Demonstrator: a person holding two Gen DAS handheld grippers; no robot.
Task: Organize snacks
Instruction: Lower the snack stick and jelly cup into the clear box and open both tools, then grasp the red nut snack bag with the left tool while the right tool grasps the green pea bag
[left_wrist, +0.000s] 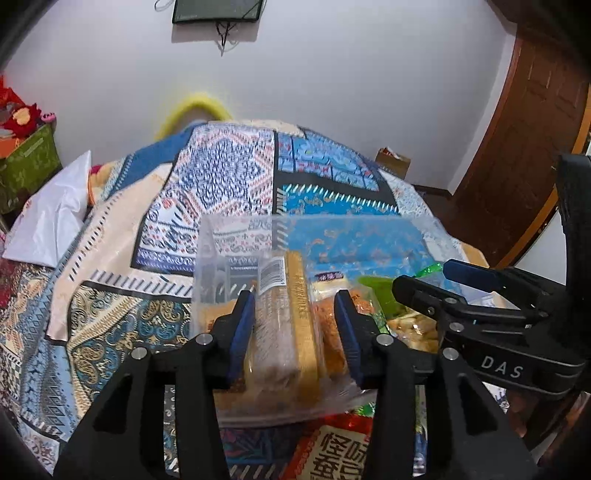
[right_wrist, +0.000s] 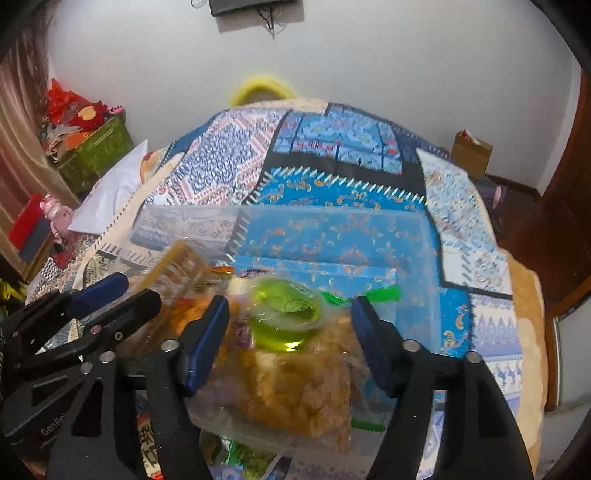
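A clear plastic bin (left_wrist: 207, 251) stands on a patterned bed and holds snacks; it also shows in the right wrist view (right_wrist: 417, 236). My left gripper (left_wrist: 295, 325) straddles a clear-and-gold biscuit pack (left_wrist: 284, 317) at the bin's left end, its pads close beside the pack. My right gripper (right_wrist: 288, 339) is open over the bin, with a green jelly cup (right_wrist: 284, 314) between its fingers above a bag of golden fried snacks (right_wrist: 295, 391). The right gripper also shows in the left wrist view (left_wrist: 439, 280), and the left one in the right wrist view (right_wrist: 122, 291).
The patchwork bedspread (left_wrist: 229, 177) covers the bed. More snack packets lie in front of the bin, one red with large characters (left_wrist: 332, 454). A white pillow (left_wrist: 51, 218) lies at the left, a green box (left_wrist: 29, 162) beyond it. A wooden door (left_wrist: 524, 147) stands at right.
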